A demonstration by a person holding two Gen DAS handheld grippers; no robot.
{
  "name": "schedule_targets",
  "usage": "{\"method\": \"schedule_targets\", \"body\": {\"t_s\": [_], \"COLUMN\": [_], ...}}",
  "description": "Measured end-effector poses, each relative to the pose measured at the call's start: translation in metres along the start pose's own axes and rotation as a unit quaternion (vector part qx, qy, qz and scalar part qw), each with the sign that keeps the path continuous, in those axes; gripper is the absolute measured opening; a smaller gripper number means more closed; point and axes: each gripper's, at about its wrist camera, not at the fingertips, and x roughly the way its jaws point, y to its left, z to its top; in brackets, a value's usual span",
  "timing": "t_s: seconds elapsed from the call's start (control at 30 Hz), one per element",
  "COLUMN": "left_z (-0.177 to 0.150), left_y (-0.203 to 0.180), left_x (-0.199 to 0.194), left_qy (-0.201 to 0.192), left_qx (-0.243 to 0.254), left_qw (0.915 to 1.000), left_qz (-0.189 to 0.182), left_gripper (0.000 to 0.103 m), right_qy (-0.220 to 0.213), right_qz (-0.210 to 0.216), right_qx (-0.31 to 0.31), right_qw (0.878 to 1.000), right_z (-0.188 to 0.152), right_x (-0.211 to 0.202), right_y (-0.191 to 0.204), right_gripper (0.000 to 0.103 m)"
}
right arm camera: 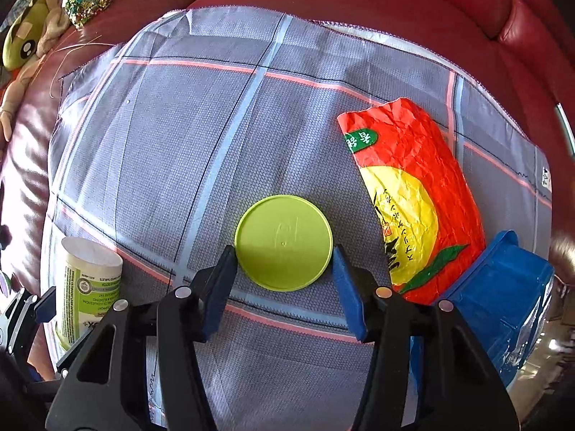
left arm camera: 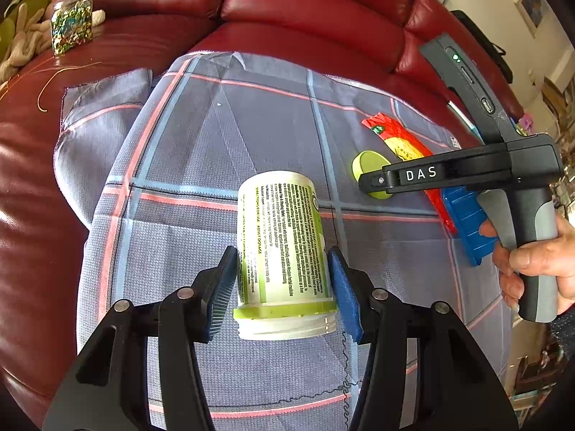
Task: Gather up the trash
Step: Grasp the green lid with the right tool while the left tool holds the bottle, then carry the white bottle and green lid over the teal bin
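A white jar with a green label [left arm camera: 284, 244] lies on its side, its open mouth toward the camera, and my left gripper [left arm camera: 282, 262] is shut on it, a blue pad against each side. The same jar [right arm camera: 90, 280] shows at the lower left of the right wrist view. A round lime-green lid [right arm camera: 284, 248] lies flat on the checked cloth [right arm camera: 215, 125]. My right gripper [right arm camera: 284, 255] points straight down over it with both pads against the lid's rim. In the left wrist view a hand holds that right gripper [left arm camera: 366, 183] on the lid [left arm camera: 370, 163].
A crumpled red and yellow wrapper [right arm camera: 413, 194] and a blue packet [right arm camera: 503, 294] lie on the cloth right of the lid. The cloth covers a red leather sofa [left arm camera: 305, 10]. A jar of glitter [left arm camera: 72, 25] and a plush toy [right arm camera: 21, 46] sit at the far left.
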Motion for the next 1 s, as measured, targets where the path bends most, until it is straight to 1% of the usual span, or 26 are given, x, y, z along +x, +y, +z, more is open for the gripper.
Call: {"method": "schedule_targets", "body": {"t_s": [0.13,0.27,0.4,0.47,0.6,0.73,1.0], "left_z": [-0.002,-0.003,-0.005,-0.007,-0.014,-0.022,-0.044], "left_y": [-0.010,-0.028,-0.052,-0.067,-0.101,-0.138,-0.221], "left_x": [0.000,-0.003,-0.009,-0.014,-0.023,-0.028,-0.038], "left_qy": [0.000,-0.001,-0.006,-0.008,-0.012,-0.011,-0.006], "left_qx": [0.007,0.018,0.034,0.044,0.070,0.100,0.169], "left_qw": [1.0000,0.9998,0.9993,0.9987,0.9969,0.9938,0.9833], "left_qz": [-0.004,-0.011,-0.018,-0.024,-0.034,-0.047,-0.067], "left_gripper": [0.052,0.052,0.052,0.052,0.052,0.052,0.052], "right_qy": [-0.012,-0.034,-0.053,-0.061,-0.077,-0.089,-0.112], "right_qz": [0.023,0.034,0.041,0.045,0.044,0.040,0.034], "right_qx": [0.006,0.003,0.007,0.012,0.026,0.047,0.103], "right_qw": [1.000,0.999,0.998,0.997,0.996,0.994,0.988], "right_z": [-0.004,-0.015,-0.032,-0.046,-0.074,-0.105,-0.181], "right_x": [-0.016,-0.046,-0.075,-0.088,-0.116,-0.136,-0.169], "right_y": [-0.002,-0.008,-0.023,-0.034,-0.066,-0.099,-0.175], "right_gripper": [0.051,0.051,0.051,0.051,0.051,0.051,0.051]}}
